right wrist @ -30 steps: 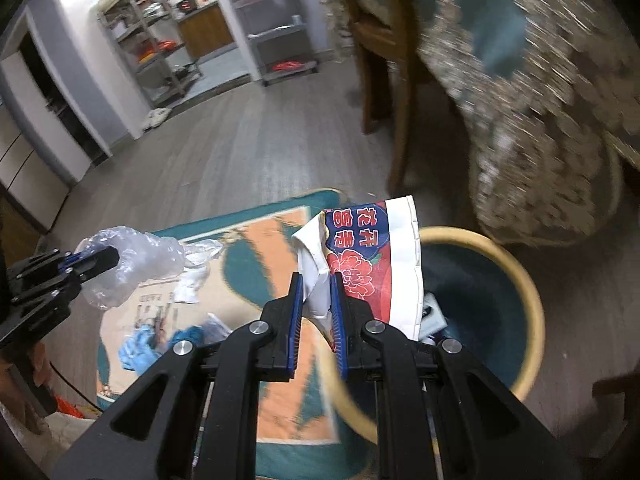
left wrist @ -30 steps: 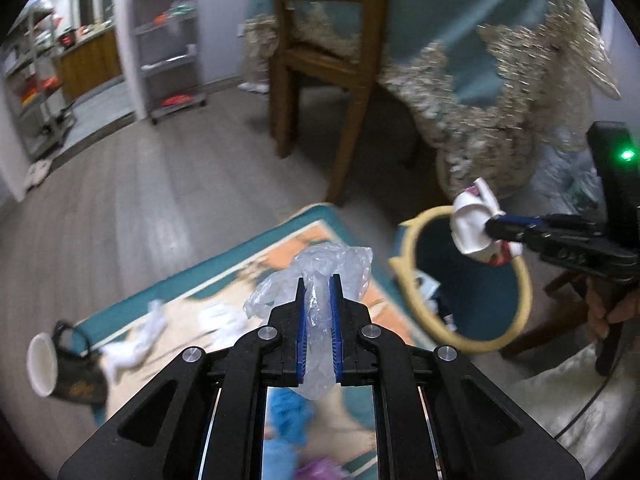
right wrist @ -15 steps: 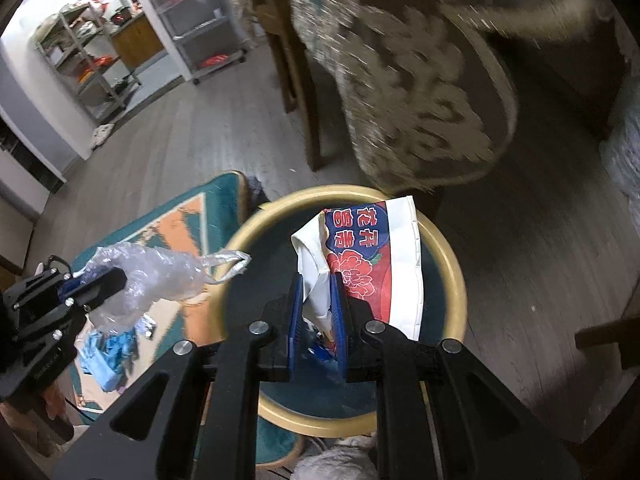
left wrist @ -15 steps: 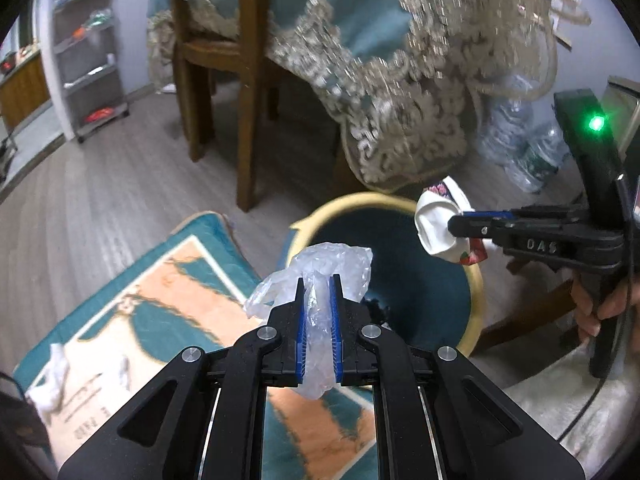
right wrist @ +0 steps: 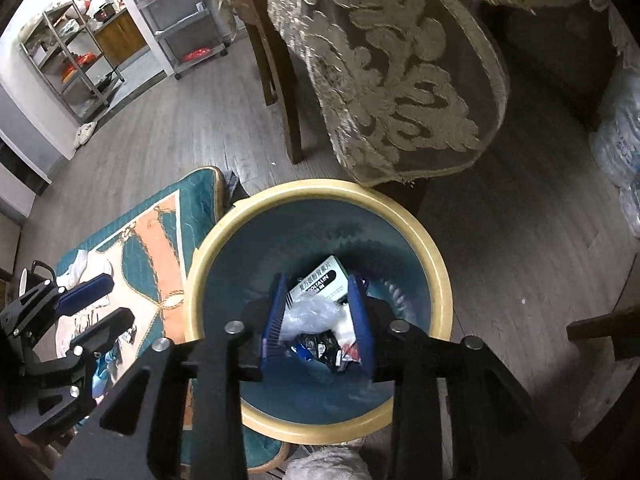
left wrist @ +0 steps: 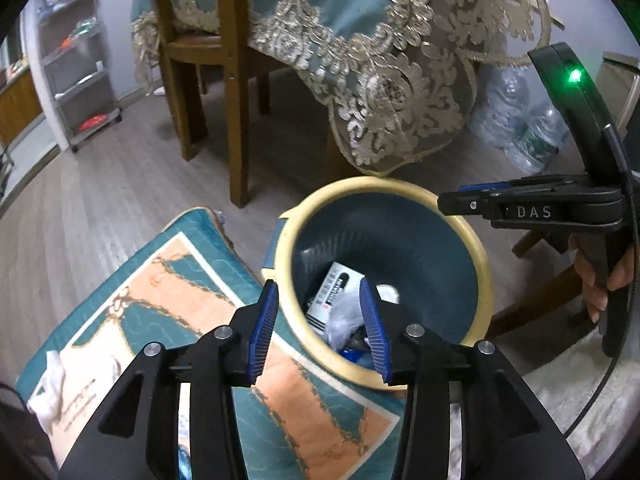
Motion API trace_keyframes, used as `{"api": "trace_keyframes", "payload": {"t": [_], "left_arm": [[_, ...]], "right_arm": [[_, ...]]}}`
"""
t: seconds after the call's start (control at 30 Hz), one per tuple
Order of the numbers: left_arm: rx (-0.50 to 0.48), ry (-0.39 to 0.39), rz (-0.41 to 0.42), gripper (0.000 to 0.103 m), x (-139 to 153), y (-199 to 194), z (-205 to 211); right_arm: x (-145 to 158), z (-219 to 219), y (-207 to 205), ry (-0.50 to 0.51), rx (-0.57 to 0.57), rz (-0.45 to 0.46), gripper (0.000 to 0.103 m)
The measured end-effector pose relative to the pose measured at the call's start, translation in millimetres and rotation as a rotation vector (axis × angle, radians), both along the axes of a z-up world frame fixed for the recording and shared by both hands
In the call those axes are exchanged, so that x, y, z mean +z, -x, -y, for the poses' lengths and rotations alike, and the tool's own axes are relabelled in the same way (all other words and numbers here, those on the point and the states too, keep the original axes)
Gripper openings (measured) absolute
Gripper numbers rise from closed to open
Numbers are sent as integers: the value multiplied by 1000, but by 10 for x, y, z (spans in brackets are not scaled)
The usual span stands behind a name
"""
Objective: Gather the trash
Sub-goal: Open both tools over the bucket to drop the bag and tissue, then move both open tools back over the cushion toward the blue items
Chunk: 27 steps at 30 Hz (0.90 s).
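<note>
- The left hand-held gripper (left wrist: pixel 320 324) and right hand-held gripper (right wrist: pixel 320 320) are released, jaws opening; the clear plastic bag (right wrist: pixel 308 314) and red printed wrapper (right wrist: pixel 349 350) gripped a second ago are now dropped.
- Both are seen in the teal bin (right wrist: pixel 436 264), beside a white box (right wrist: pixel 322 280).
- The bin is set on wood floor (left wrist: pixel 100 192), touching a teal-and-orange rug (left wrist: pixel 168 280), below a lace tablecloth (left wrist: pixel 384 80).

A home, its dining area. Grey wood-look floor (right wrist: pixel 168 148) runs under a table draped in a teal cloth (left wrist: pixel 344 12) with gold lace trim, and a wooden chair (left wrist: pixel 200 52) stands pushed in at its edge. A teal and orange rug (left wrist: pixel 160 280) lies on the floor beside a yellow-rimmed bin (right wrist: pixel 436 264). Water bottles (left wrist: pixel 532 140) sit under the table. Beyond a doorway, metal shelves (right wrist: pixel 68 52) hold pots and goods beside wooden cabinets (right wrist: pixel 120 36), which looks like a kitchen or pantry.
</note>
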<state>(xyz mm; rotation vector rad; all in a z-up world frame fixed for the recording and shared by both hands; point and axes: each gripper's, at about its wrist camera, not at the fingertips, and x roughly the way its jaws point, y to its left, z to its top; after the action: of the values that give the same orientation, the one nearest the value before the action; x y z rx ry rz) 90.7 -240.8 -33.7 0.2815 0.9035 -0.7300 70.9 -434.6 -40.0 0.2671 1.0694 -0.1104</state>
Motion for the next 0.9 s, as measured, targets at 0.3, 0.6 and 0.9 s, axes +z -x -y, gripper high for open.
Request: {"api": "trace_keyframes", "payload": {"t": [0.3, 0.6, 0.9], "left_arm": [[78, 28, 23, 54, 229, 55, -367], [167, 36, 52, 54, 411, 266, -778], [278, 46, 68, 54, 500, 490, -1259]], "right_arm": [[167, -186, 24, -8, 13, 47, 57], [321, -458, 105, 3, 40, 78, 65], [508, -865, 232, -44, 48, 139, 81]]}}
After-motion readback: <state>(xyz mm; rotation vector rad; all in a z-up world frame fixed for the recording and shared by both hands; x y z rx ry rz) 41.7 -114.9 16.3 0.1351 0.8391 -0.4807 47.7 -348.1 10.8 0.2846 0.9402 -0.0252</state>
